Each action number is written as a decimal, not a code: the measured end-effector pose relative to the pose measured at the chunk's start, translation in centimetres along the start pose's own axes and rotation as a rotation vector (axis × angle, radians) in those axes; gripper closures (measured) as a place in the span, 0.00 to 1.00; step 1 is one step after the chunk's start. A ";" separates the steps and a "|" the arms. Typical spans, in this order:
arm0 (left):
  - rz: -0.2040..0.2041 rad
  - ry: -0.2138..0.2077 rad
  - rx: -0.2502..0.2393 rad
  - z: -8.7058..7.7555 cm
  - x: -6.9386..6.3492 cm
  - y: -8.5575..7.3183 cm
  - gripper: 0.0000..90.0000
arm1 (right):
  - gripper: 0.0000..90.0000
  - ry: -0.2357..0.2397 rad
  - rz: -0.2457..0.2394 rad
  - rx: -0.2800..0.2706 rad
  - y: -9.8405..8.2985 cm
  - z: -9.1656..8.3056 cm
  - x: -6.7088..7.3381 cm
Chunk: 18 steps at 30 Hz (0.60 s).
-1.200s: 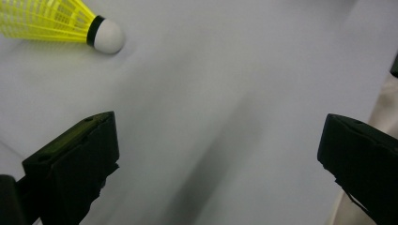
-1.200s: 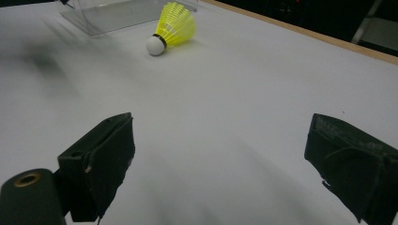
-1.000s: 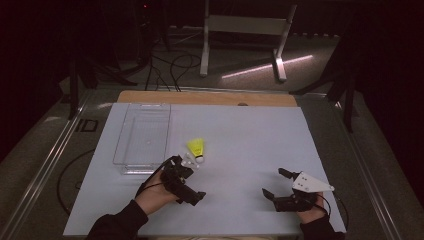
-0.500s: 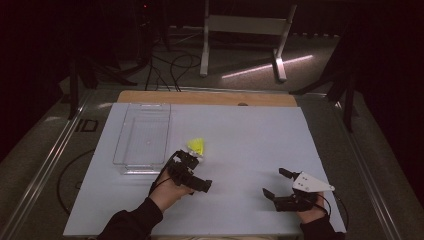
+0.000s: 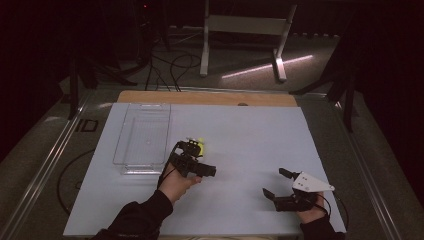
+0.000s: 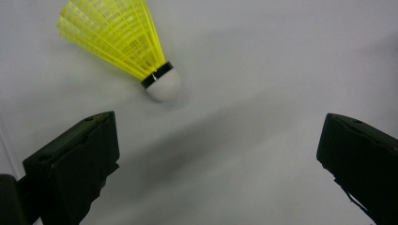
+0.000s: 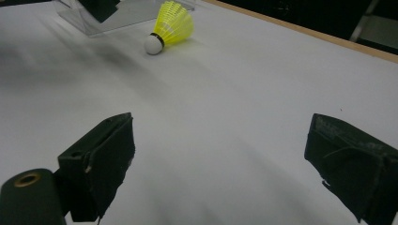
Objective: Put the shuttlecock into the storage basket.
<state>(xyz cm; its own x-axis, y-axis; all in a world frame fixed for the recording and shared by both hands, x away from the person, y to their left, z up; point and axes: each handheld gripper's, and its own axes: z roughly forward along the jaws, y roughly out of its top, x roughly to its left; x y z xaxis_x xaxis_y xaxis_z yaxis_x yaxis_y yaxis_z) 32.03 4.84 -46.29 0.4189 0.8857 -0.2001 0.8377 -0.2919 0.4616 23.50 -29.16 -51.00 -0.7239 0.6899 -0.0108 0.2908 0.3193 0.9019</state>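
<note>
While we look across the table point(image 5: 240, 130) from left to right, the first thing we meet is the clear plastic tray point(image 5: 142, 137), lying flat on the pale sheet on the left half, with its long side running away from us. Its near right corner sits close to our left gripper point(image 5: 192, 157), apart from it as far as we can tell.

Just right of the tray lies the yellow shuttlecock point(image 5: 200, 145), on its side on the bare sheet, outside the tray. From the high view our left gripper hangs over it and covers most of it, so just a bit of yellow skirt peeks out past the black body. In the left gripper view the shuttlecock point(image 6: 124, 42) is plain: yellow skirt fanned toward the upper left, black band, white cork tip pointing down and right. It lies ahead of our jaws, which stand wide apart with bare sheet between them; the cork is nearer the left jaw and touches neither. Nothing lies between jaws and shuttlecock.

Further right the sheet is bare until our right gripper point(image 5: 278, 185), held low near the front edge, well apart from the shuttlecock. Its jaws also stand wide apart and hold nothing. In the right gripper view the shuttlecock point(image 7: 170, 27) lies far off at the upper left, with the tray corner point(image 7: 101, 18) just behind it.

Beyond the table's wooden far edge point(image 5: 207, 97), a metal stand point(image 5: 242, 37) rises from the dark floor.
</note>
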 end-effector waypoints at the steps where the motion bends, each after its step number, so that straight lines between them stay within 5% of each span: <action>1: -0.018 0.001 -0.002 0.1 0.0 0.2 0.01 | 0.10 -0.001 -0.001 0.001 0.0 0.0 0.0; 13: -0.176 0.037 0.028 1.2 -0.4 1.9 0.05 | 0.10 -0.005 0.004 0.006 -0.1 0.1 0.0; 18: -0.263 0.058 0.054 1.7 -0.3 2.8 0.16 | 0.10 -0.011 0.005 0.008 -0.1 0.1 -0.1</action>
<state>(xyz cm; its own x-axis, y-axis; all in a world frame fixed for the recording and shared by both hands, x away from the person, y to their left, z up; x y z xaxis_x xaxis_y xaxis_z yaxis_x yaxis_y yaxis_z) 34.82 3.14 -46.37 0.1649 0.9524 -0.2563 0.9332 -0.0666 0.3531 23.60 -29.17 -51.12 -0.7153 0.6987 -0.0115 0.2994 0.3214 0.8984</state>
